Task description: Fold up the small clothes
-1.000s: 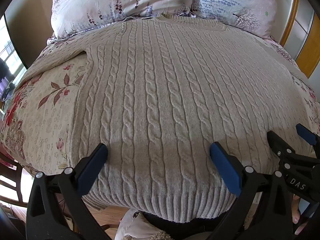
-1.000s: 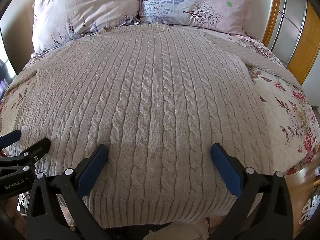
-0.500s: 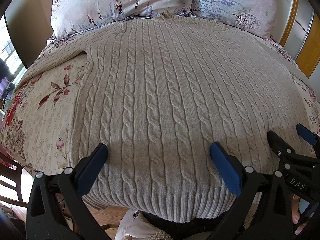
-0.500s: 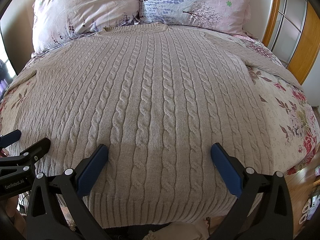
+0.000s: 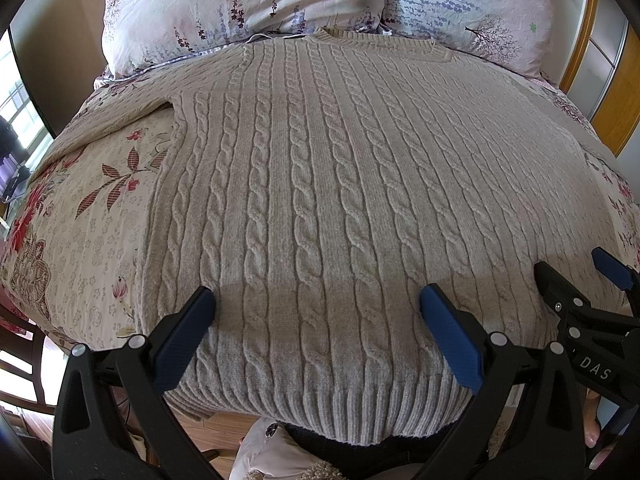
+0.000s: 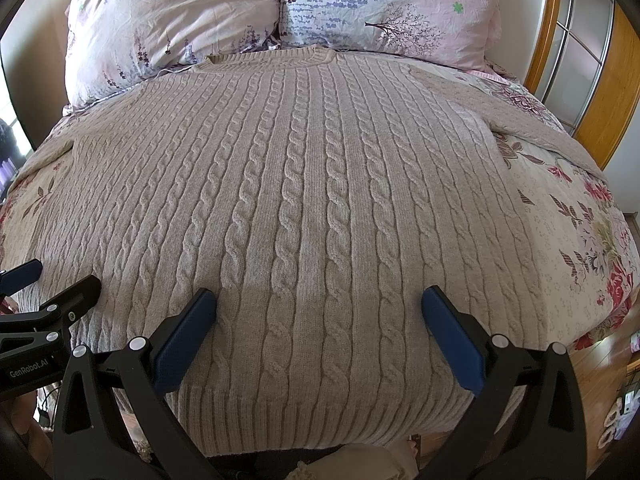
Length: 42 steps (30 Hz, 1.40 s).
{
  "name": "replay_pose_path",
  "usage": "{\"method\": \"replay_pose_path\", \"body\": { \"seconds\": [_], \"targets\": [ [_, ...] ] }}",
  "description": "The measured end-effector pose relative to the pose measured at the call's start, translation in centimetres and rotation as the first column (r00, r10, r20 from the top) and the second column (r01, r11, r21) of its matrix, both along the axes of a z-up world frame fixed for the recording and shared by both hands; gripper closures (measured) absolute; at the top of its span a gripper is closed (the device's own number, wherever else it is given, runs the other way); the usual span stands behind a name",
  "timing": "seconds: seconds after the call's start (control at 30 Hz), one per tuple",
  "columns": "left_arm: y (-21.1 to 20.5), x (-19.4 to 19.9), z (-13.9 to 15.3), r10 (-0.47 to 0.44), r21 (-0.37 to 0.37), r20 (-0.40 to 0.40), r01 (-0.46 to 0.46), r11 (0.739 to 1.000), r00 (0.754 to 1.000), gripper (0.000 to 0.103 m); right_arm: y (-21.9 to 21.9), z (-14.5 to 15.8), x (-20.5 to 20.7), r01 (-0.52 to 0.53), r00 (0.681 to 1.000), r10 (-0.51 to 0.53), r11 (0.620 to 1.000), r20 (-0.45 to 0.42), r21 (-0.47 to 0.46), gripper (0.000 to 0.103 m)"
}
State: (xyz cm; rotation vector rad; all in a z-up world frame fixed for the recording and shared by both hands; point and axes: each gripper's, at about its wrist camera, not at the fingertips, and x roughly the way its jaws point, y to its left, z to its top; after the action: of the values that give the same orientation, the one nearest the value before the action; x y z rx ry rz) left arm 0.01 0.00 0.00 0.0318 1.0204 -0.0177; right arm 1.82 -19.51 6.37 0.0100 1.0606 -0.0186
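Floral bedding covers one bed (image 5: pixel 80 216), with two pillows (image 6: pixel 172 28) at twelve o'clock. One beige cable-knit sweater (image 5: pixel 320 184) lies flat across it, collar toward the pillows, hem at six o'clock. Two tongs, left tongs (image 5: pixel 316 320) and right tongs (image 6: pixel 320 320), hover spread above the hem, pinching nothing.

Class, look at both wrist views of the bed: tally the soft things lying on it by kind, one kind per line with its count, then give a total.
Cable-knit sweater: 1, beige, spread flat, sleeves out to the sides
Floral pillows: 2, one on the left and one on the right, at the sweater's neckline
Floral bedspread: 1, under the sweater
Total: 4
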Motion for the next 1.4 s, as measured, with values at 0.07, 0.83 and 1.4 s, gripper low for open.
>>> {"method": "replay_pose_path", "body": {
  "seconds": [0.07,0.83,1.4],
  "targets": [
    [0.00,0.00,0.00,0.000,0.000,0.000,0.000,1.000,1.000,0.002,0.00,0.00,0.00,0.000,1.000,0.000,1.000,0.000,0.000,0.001],
    [0.00,-0.01,0.00,0.000,0.000,0.001,0.000,1.000,1.000,0.002,-0.05,0.05,-0.05,0.000,1.000,0.000,1.000,0.002,0.000,0.001],
    [0.00,0.00,0.01,0.000,0.000,0.002,0.000,1.000,1.000,0.002,-0.25,0.21,-0.09,-0.012,1.000,0.012,1.000,0.009,0.003,0.001]
  ]
}}
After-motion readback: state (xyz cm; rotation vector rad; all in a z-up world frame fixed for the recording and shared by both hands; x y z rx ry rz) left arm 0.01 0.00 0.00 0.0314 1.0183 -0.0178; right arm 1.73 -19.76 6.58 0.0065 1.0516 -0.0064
